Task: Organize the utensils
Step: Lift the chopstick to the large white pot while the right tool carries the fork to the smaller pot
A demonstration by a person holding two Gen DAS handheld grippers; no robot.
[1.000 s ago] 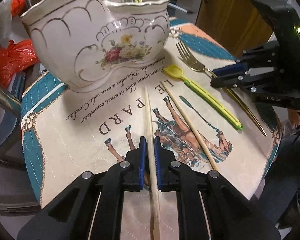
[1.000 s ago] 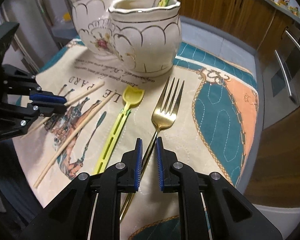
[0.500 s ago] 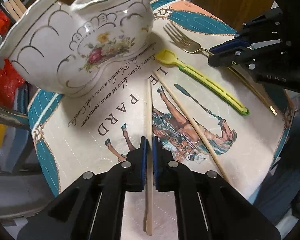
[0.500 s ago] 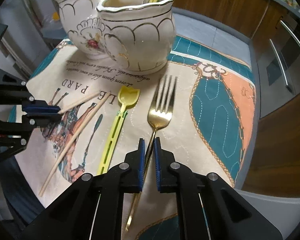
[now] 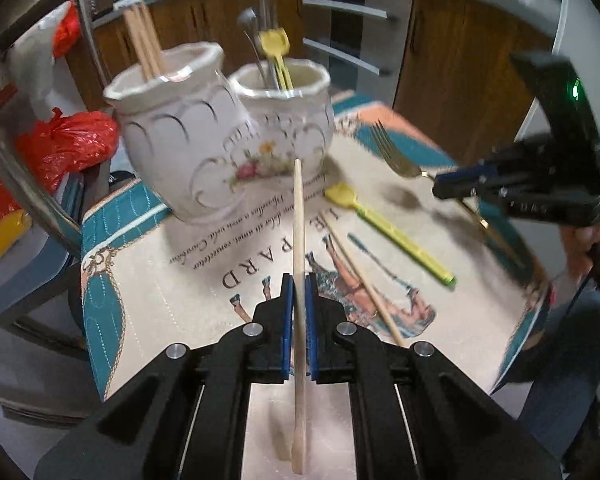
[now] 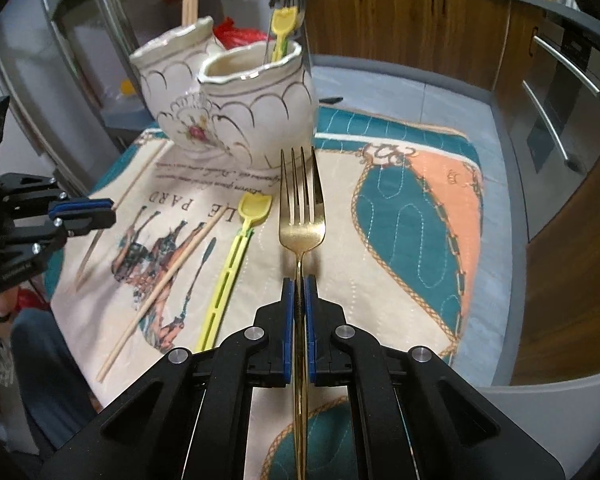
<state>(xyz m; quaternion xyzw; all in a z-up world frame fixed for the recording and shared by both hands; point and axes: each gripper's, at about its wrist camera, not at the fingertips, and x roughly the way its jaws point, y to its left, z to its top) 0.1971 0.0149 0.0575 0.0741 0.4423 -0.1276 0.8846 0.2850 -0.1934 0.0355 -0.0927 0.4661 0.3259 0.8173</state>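
- While the left gripper (image 5: 297,284) pinched a pale wooden chopstick (image 5: 298,236) partway along its length, the stick's long axis ran straight on from the jaws, its far tip aimed at the cream double-bowled ceramic utensil holder with gold scallops (image 5: 220,140) just beyond
- That holder's left bowl (image 5: 168,92) already held upright wooden chopsticks and lay up and left of the stick's tip, so by my reading the coming move called for a lift and a swing leftward, with the stick tipped upright
- The right gripper (image 6: 299,292) was pressed shut on the thin handle of a gold metal fork (image 6: 301,216), tines pointing far, toward the holder's right bowl (image 6: 252,64), where a yellow utensil and metal handles stood
- Each hand therefore seemed nearer its own bowl: left to the chopstick side, right to the cutlery side
- A second wooden chopstick (image 6: 168,268) and a yellow-green plastic fork-like utensil (image 6: 236,256) lay flat on the printed quilted mat (image 6: 400,240) between the two grippers, both slanting toward the holder
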